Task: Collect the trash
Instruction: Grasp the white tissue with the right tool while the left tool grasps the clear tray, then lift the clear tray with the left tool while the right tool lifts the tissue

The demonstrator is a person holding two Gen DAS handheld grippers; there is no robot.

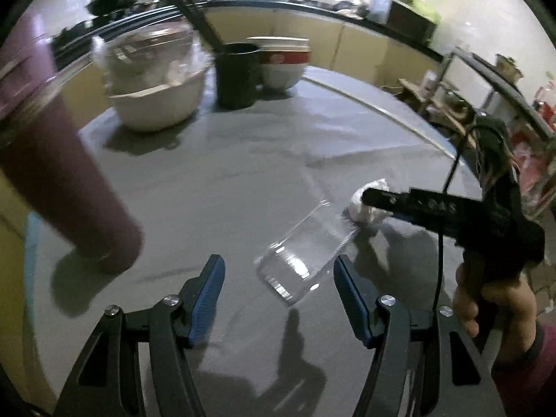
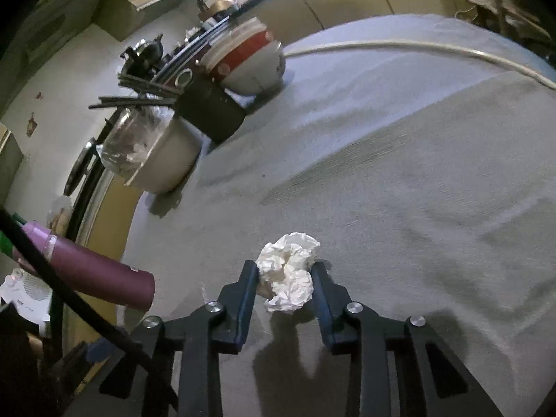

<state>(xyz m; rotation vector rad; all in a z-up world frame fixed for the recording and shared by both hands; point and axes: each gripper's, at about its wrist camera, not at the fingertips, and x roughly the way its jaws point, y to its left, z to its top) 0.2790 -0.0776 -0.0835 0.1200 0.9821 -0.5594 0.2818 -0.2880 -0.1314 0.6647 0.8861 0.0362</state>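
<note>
A crumpled white paper ball [image 2: 288,272] sits between the fingers of my right gripper [image 2: 285,271], which is shut on it at table level. In the left wrist view the ball [image 1: 368,201] shows behind the right gripper [image 1: 368,197], held by a hand at the right. A clear plastic cup [image 1: 305,253] lies on its side on the grey table [image 1: 215,187], just ahead of my left gripper [image 1: 278,267], which is open and empty with the cup between and slightly beyond its blue pads [image 1: 208,288].
A tall purple tumbler [image 1: 66,180] stands close at the left. At the table's far side are a white bowl with a clear lid [image 1: 156,80], a black cup holding utensils [image 1: 236,76], and a red-and-white bowl [image 1: 281,62]. A kitchen counter runs behind.
</note>
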